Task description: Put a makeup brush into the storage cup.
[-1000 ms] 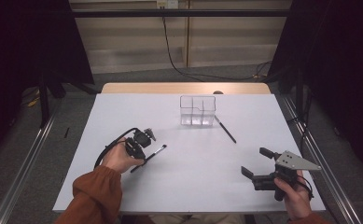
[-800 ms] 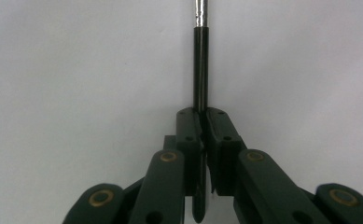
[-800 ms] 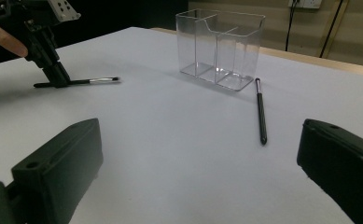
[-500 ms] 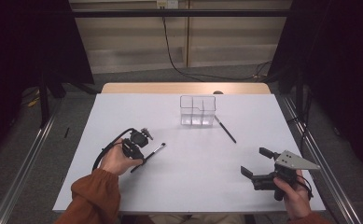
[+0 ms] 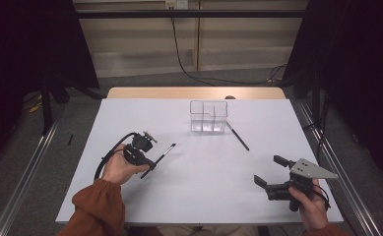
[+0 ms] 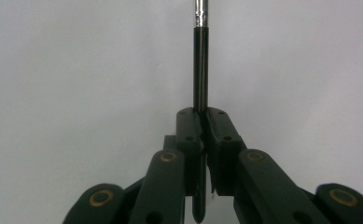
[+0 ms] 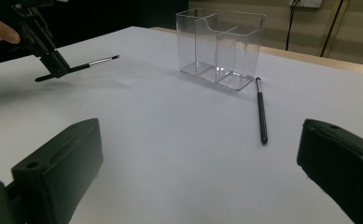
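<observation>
Your left claw clamps thin brush near tabletop left edge; your right claw gapes empty near right front corner.

No text, label, brand or number is legible on anything here.
</observation>
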`<state>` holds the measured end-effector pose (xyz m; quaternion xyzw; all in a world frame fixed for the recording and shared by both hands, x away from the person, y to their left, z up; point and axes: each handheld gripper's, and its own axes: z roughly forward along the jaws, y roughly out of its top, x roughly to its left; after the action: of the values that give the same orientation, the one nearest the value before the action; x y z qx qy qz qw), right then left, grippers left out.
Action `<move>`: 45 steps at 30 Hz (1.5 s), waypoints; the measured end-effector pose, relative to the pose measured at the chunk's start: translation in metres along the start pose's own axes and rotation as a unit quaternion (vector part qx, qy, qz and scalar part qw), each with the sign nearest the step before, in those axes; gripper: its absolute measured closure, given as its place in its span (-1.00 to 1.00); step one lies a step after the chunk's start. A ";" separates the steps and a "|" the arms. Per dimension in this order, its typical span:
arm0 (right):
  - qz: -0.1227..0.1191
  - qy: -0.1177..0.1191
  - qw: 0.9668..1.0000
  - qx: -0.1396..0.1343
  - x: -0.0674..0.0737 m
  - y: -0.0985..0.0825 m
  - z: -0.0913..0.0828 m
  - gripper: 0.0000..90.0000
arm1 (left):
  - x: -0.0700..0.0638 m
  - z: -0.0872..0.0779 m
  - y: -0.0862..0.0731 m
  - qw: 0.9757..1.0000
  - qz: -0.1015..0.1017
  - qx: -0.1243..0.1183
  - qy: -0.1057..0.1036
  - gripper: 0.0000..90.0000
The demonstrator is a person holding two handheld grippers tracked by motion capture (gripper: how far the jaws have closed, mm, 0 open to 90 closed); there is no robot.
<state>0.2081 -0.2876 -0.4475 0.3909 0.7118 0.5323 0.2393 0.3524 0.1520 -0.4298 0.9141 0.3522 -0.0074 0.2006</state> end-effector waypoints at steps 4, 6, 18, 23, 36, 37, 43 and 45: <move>0.000 -0.001 1.000 0.000 0.000 0.000 0.000 -1.00 | -0.002 -0.006 -0.004 0.999 0.002 -0.035 -0.008 0.88; 0.000 0.000 1.000 0.000 0.000 0.000 0.000 -1.00 | -0.002 -0.007 -0.005 0.999 0.002 -0.047 -0.011 0.88; -0.001 0.000 1.000 -0.001 0.000 0.000 0.000 -1.00 | -0.007 -0.011 -0.018 0.992 0.002 -0.120 -0.030 0.88; 0.001 -0.001 1.000 -0.001 0.000 0.000 0.000 -1.00 | -0.009 -0.011 -0.023 0.988 -0.012 -0.148 -0.038 0.88; 0.001 0.001 1.000 -0.002 0.001 0.000 0.000 -1.00 | -0.009 -0.011 -0.034 0.974 -0.010 -0.222 -0.049 0.88; 0.001 0.001 1.000 -0.002 0.001 0.000 0.000 -1.00 | -0.009 -0.012 -0.035 0.972 -0.010 -0.228 -0.050 0.88; -0.002 0.004 1.000 -0.004 0.001 0.000 0.000 -1.00 | -0.011 -0.015 -0.041 0.963 -0.002 -0.270 -0.022 0.88; -0.002 0.006 1.000 -0.006 0.003 0.001 -0.001 -1.00 | -0.013 -0.015 -0.044 0.959 0.002 -0.282 -0.013 0.88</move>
<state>0.2062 -0.2858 -0.4465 0.3848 0.7104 0.5389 0.2383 0.3128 0.1786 -0.4300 0.8212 0.3351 0.0809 0.4548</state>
